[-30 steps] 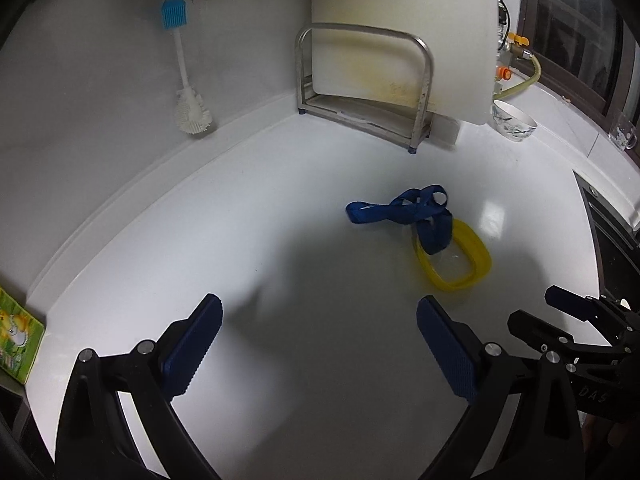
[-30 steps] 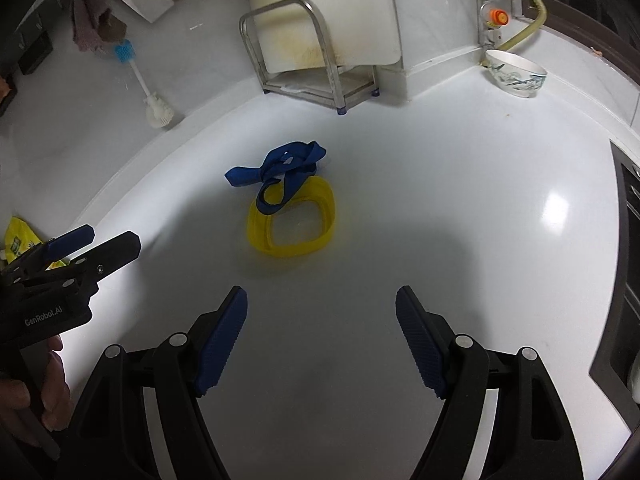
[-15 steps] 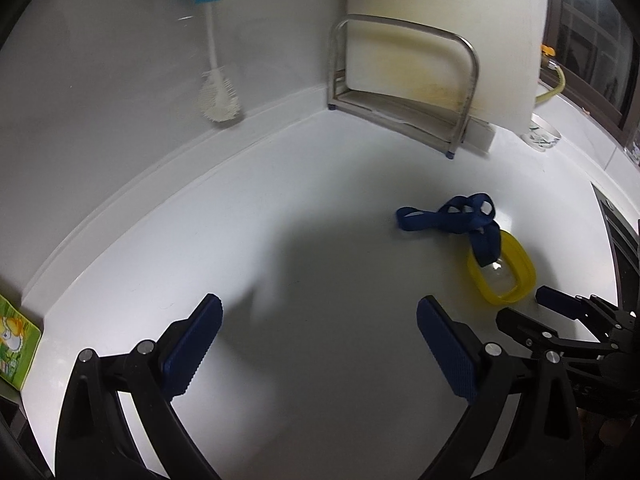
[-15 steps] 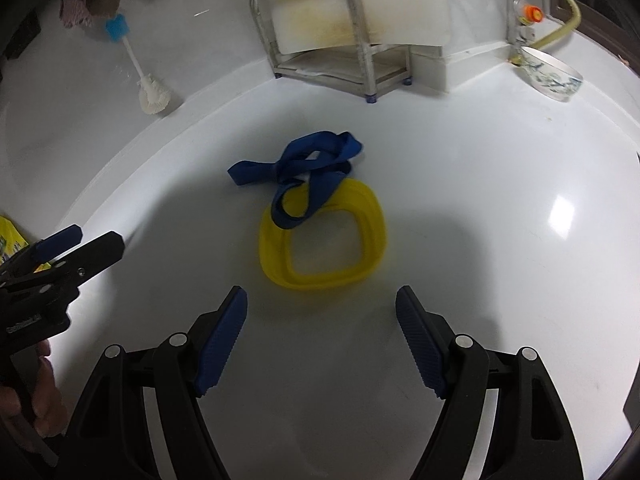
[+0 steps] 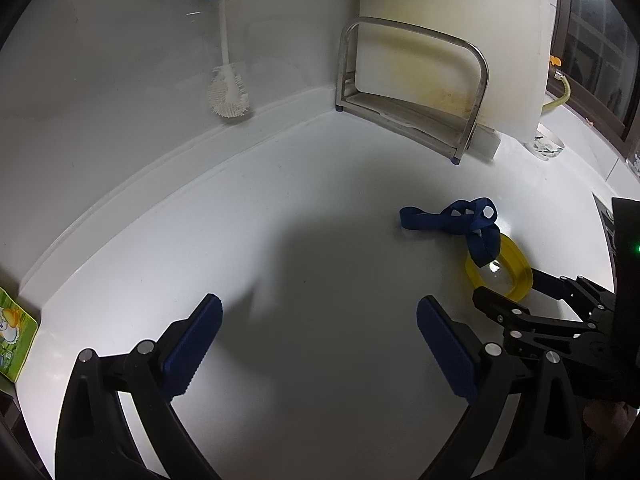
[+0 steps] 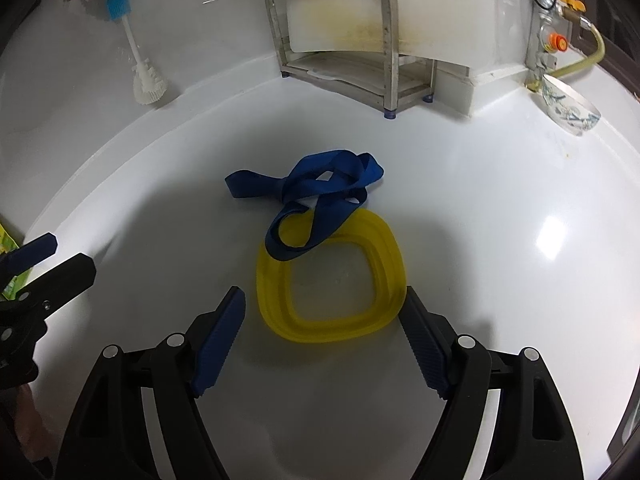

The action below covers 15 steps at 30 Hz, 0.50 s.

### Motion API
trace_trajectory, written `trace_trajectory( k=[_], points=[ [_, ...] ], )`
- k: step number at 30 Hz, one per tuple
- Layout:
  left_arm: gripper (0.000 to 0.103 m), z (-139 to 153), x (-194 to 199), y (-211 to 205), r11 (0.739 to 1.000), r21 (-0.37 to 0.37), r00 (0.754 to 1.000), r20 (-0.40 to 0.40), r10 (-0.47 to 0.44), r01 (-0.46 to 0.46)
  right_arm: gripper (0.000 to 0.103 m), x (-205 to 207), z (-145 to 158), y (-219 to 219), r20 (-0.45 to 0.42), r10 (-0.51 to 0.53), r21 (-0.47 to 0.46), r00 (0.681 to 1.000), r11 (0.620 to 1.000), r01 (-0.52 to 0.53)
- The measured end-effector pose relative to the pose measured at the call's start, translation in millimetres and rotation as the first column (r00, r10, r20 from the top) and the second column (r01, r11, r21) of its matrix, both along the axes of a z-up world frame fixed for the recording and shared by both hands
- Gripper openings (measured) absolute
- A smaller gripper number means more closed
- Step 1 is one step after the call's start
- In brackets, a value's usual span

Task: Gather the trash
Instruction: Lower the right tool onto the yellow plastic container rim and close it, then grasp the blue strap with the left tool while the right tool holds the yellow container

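A yellow rubber ring [image 6: 332, 280] lies flat on the white counter, and a tangled blue strap [image 6: 320, 192] rests partly across its far edge. My right gripper [image 6: 324, 328] is open just in front of the ring, its blue pads level with the ring's near corners and apart from it. In the left wrist view the ring [image 5: 516, 268] and strap [image 5: 452, 220] sit far to the right. My left gripper [image 5: 320, 340] is open over bare counter, well left of them. The right gripper's tips [image 5: 532, 292] show beside the ring there.
A steel rack [image 6: 340, 52] holding a white board stands at the back wall. A blue-handled brush [image 6: 140, 68] leans on the wall at the left. A patterned bowl [image 6: 570, 108] sits at the back right by a yellow hose. A green packet [image 5: 12, 332] lies at the left edge.
The right gripper has moved forward and down until the ring lies just ahead of its open fingers. The left gripper has swung left, so strap and ring slid right in its view.
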<state>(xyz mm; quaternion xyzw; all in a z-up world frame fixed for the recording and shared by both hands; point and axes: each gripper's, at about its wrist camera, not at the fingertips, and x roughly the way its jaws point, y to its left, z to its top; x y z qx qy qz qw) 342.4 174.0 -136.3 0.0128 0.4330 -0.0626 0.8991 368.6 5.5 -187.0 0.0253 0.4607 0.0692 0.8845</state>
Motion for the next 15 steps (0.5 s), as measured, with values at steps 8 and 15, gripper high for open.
trace_trajectory(
  k=[8, 15],
  points=[
    [0.096, -0.9, -2.8, -3.9, 1.0, -0.002, 1.0, -0.004, 0.001, -0.001, 0.069, 0.4, 4.1, 6.3, 0.041, 0.02, -0.037, 0.999, 0.999, -0.018],
    [0.096, -1.2, -4.5, -15.2, 1.0, -0.02, 1.0, -0.016, -0.015, 0.015, 0.068, -11.8, 13.2, -3.3, 0.054, 0.016, -0.003, 0.998, 1.0, -0.016]
  ],
)
